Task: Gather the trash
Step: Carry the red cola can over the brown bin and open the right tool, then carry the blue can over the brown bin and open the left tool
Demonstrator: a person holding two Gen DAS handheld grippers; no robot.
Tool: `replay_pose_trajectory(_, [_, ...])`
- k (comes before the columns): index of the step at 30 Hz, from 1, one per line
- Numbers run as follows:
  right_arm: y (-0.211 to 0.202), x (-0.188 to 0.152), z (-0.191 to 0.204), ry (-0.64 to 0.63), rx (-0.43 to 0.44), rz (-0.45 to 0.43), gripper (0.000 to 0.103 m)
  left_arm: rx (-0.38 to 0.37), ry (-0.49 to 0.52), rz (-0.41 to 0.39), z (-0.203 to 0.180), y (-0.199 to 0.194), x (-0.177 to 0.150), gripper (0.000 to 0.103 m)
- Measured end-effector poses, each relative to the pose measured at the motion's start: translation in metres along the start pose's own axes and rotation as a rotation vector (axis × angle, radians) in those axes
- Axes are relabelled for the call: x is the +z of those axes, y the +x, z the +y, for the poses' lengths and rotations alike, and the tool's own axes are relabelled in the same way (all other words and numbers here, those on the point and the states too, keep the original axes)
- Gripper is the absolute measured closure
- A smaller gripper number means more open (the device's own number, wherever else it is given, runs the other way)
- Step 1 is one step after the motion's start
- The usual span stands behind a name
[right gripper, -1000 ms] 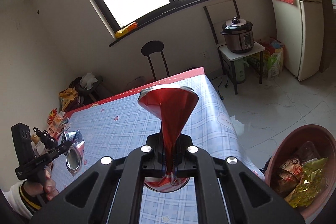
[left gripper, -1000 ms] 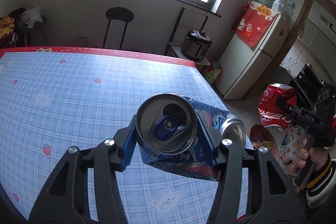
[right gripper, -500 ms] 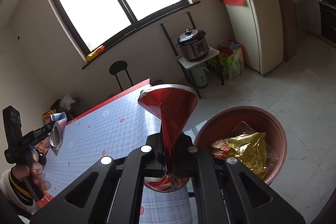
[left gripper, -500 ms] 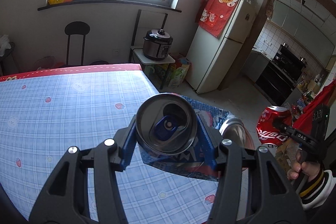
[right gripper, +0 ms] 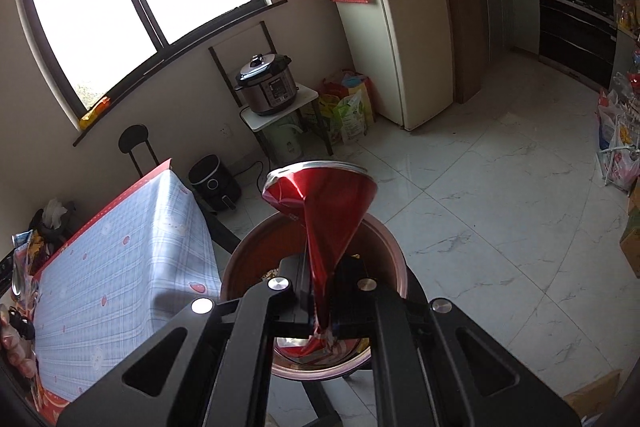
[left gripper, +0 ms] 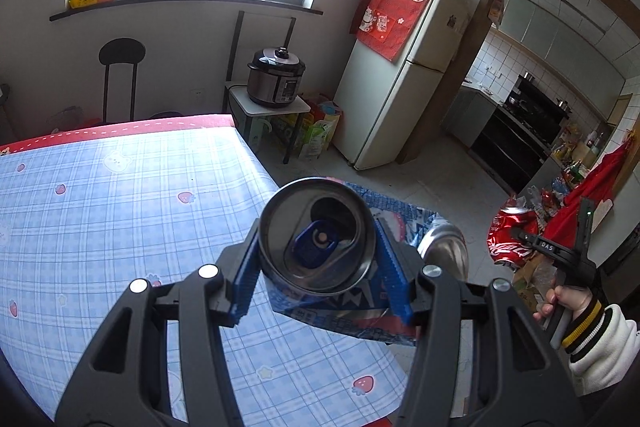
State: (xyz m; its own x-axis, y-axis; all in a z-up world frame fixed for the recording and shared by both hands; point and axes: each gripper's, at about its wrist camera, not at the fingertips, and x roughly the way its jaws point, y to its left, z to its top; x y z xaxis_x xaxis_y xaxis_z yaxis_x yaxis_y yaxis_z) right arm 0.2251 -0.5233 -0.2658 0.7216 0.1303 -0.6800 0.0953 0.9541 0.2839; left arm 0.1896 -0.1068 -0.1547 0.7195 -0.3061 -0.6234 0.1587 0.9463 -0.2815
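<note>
We hold a blue can (left gripper: 318, 241) in the left tool (left gripper: 316, 275) over the plaid bench (left gripper: 120, 211), and a crushed red can (right gripper: 320, 211) in the right tool (right gripper: 322, 291) over the bin (right gripper: 384, 247) on the tiled floor (right gripper: 500, 187).

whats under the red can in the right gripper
The brown bin sits directly below the crushed red can. Only its rim and inner wall show; the can and the right gripper cover its contents.

White script of the Coca-Cola logo shows on the crushed red can (left gripper: 510, 241), to the right of the left fingers (left gripper: 390, 263). The letters "DAS" stand on the right gripper (left gripper: 546, 247) holding that can. Other labels are too small to read.
</note>
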Motion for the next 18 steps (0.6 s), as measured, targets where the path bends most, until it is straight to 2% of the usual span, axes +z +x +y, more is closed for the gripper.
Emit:
replay_pose_trajectory(5, [0.024, 0.010, 0.008, -0.008, -0.009, 0.053, 0.095, 0.018, -0.012, 0.000, 0.007, -0.002, 0.000, 0.048])
replay_pose_trajectory(8, [0.034, 0.013, 0.018, -0.004, -0.002, 0.075, 0.090, 0.026, -0.020, 0.003, 0.011, -0.002, 0.000, 0.048])
replay_pose_trajectory(10, [0.036, 0.013, 0.023, -0.002, 0.002, 0.073, 0.075, 0.027, -0.021, 0.003, 0.013, -0.003, -0.001, 0.048])
replay_pose_trajectory(11, [0.036, 0.013, 0.026, -0.001, 0.010, 0.069, 0.062, 0.027, -0.022, 0.003, 0.014, -0.003, -0.001, 0.048])
replay_pose_trajectory(12, [0.036, 0.013, 0.030, -0.003, 0.016, 0.068, 0.056, 0.026, -0.022, 0.003, 0.014, -0.003, 0.000, 0.048])
replay_pose_trajectory(14, [0.036, 0.014, 0.036, -0.013, 0.017, 0.071, 0.055, 0.026, -0.022, 0.004, 0.014, -0.003, -0.001, 0.048])
replay_pose_trajectory(16, [0.034, 0.015, 0.039, -0.010, 0.025, 0.067, 0.047, 0.024, -0.022, 0.005, 0.014, -0.003, -0.001, 0.048])
replay_pose_trajectory(18, [0.029, 0.016, 0.042, -0.008, 0.020, 0.055, 0.034, 0.020, -0.014, 0.008, 0.014, -0.003, -0.001, 0.048])
